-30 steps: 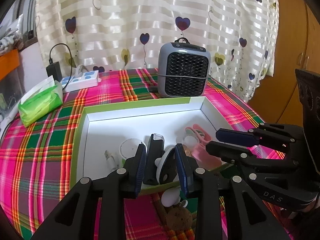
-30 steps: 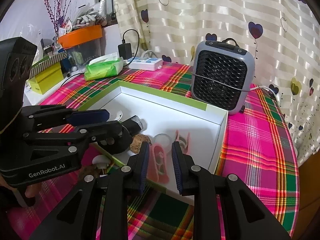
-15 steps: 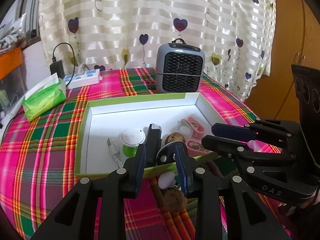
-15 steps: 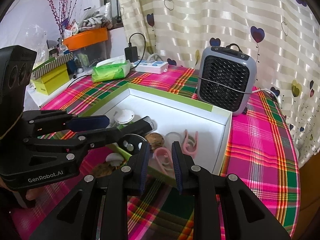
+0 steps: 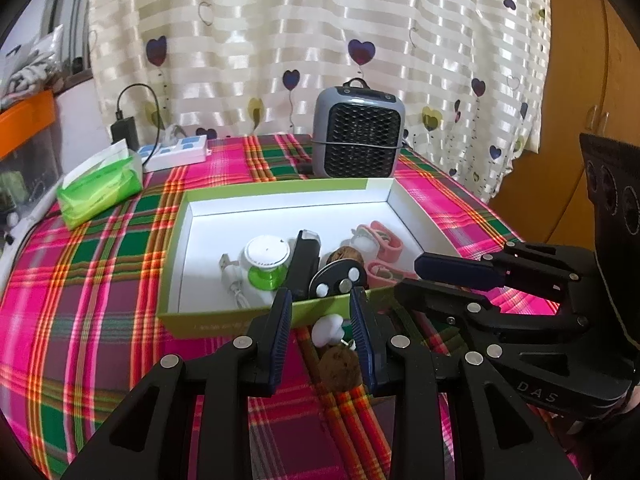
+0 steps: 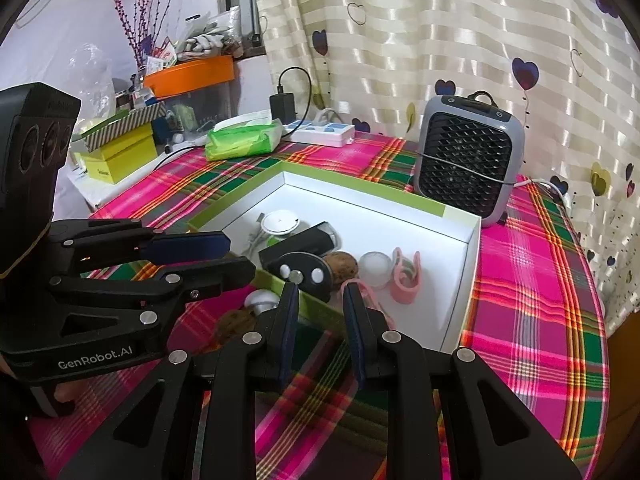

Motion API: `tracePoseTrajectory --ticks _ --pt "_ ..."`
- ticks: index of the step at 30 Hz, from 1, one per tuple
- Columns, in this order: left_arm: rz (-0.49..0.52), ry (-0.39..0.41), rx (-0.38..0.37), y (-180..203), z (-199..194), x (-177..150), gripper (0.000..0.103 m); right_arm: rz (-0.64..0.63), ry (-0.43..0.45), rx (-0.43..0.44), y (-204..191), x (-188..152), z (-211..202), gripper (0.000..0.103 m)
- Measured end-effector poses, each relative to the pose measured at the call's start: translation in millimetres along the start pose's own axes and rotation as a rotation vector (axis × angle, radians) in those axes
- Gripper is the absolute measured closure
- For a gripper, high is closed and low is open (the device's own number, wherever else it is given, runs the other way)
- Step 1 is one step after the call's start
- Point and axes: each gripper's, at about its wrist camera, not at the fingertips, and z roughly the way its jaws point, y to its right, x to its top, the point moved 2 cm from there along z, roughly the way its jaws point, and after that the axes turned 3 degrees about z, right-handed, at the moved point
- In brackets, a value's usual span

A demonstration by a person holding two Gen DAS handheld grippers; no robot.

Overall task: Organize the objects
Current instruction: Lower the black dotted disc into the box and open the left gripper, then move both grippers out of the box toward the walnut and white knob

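**Box mostly filled, two small things still outside**

A shallow white box (image 5: 404,216) with green outer walls sits on a tabletop (image 5: 100,280) covered in pink and green plaid. Inside it, along the near wall, lie a white and green round gadget (image 5: 266,264) with a cable, a black bar (image 5: 302,262), a black oval fob (image 5: 338,280) with pale buttons, a walnut (image 5: 344,255), a small white jar (image 6: 374,269) and two pink clips (image 5: 380,240). These look already sorted.

Outside the box, just beside its near wall, a white knob (image 5: 326,330) and a second walnut (image 5: 339,370) lie on the cloth, close together. They appear to be what is left to put in.

The left tool (image 5: 322,338) hangs above these two, jaws moderately apart and holding nothing; the knob and walnut show in the gap between them. The right tool (image 6: 319,326) is near the box's near wall, also partly open and empty, level with the left tool.

A grey heater (image 5: 358,136), a green tissue pack (image 5: 100,188) and a power strip (image 5: 176,154) stand behind the box, well apart from the work.
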Motion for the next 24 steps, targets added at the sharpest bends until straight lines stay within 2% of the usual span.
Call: tracePoseTrajectory --ticks 24 --pt "-0.026 -0.041 -0.003 -6.4 -6.0 -19.8 0.075 -0.009 -0.029 0.061 -12.8 -17.4 0.7 0.079"
